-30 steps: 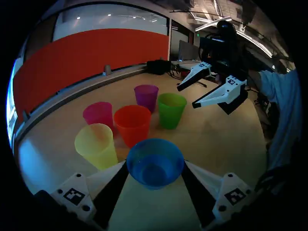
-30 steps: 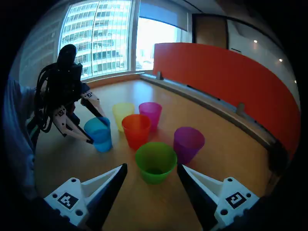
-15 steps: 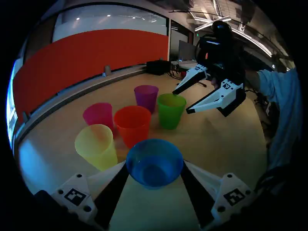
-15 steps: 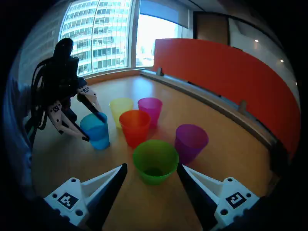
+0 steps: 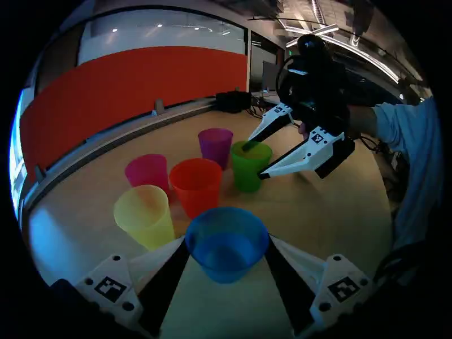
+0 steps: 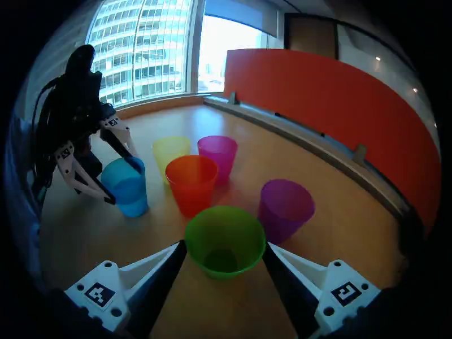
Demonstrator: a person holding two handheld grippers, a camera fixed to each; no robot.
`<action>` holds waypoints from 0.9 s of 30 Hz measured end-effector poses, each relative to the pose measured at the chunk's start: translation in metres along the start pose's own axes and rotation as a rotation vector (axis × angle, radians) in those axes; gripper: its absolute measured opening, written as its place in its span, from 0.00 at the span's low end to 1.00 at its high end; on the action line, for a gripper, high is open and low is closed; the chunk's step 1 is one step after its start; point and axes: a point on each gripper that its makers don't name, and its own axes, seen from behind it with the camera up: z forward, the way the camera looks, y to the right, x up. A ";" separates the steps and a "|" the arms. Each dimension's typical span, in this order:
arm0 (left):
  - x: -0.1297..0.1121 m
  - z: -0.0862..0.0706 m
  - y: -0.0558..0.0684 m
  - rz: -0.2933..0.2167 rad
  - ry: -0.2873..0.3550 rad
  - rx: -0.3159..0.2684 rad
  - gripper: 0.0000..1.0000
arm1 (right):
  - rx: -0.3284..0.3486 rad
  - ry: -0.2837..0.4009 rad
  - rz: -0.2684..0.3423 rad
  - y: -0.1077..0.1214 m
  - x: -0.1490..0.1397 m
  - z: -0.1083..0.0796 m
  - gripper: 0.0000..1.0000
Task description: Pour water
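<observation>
My left claw [image 5: 226, 242] pinches the blue cup [image 5: 227, 251] of water at 6 o'clock; my right claw [image 6: 223, 244] stands spread around the green cup [image 6: 225, 231] on the surface [image 6: 339, 226], and an off-centre squeeze could tip it against the purple cup [image 6: 285, 206] at 2 o'clock.

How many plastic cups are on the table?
6. In the right gripper view: blue cup left, yellow cup and pink cup at the back, orange cup in the middle, purple cup right, green cup nearest. None seems hidden.
</observation>
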 end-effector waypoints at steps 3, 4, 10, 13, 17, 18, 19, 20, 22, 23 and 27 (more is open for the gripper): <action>0.002 -0.001 -0.001 -0.003 0.005 0.002 0.88 | -0.001 0.001 0.003 -0.001 0.002 0.004 1.00; 0.002 -0.001 -0.001 -0.004 0.007 0.003 0.88 | -0.002 0.001 0.003 -0.001 0.002 0.005 1.00; 0.005 -0.004 -0.003 -0.012 0.021 0.003 0.88 | -0.011 0.001 0.007 0.001 0.003 0.009 0.96; 0.007 -0.005 -0.004 -0.013 0.028 0.004 0.88 | -0.018 0.002 0.012 0.002 0.002 0.010 0.92; 0.009 -0.007 -0.003 -0.013 0.035 0.005 0.88 | -0.021 0.005 0.021 0.001 0.003 0.009 0.92; 0.009 -0.008 -0.003 -0.013 0.037 0.005 0.88 | -0.021 0.007 0.024 0.001 0.004 0.008 0.92; 0.009 -0.009 -0.003 -0.013 0.038 0.005 0.88 | -0.020 0.009 0.025 0.000 0.004 0.006 0.92; 0.010 -0.009 -0.003 -0.013 0.039 0.004 0.88 | -0.020 0.011 0.027 0.000 0.005 0.005 0.92; 0.012 -0.010 -0.003 -0.009 0.046 0.008 0.88 | -0.023 0.018 0.029 -0.001 0.007 0.002 0.92; 0.013 -0.011 -0.003 -0.007 0.050 0.010 0.88 | -0.025 0.022 0.029 -0.001 0.008 0.000 0.92; 0.022 -0.016 -0.003 -0.003 0.072 0.020 0.88 | -0.034 0.045 0.030 -0.003 0.016 -0.010 0.92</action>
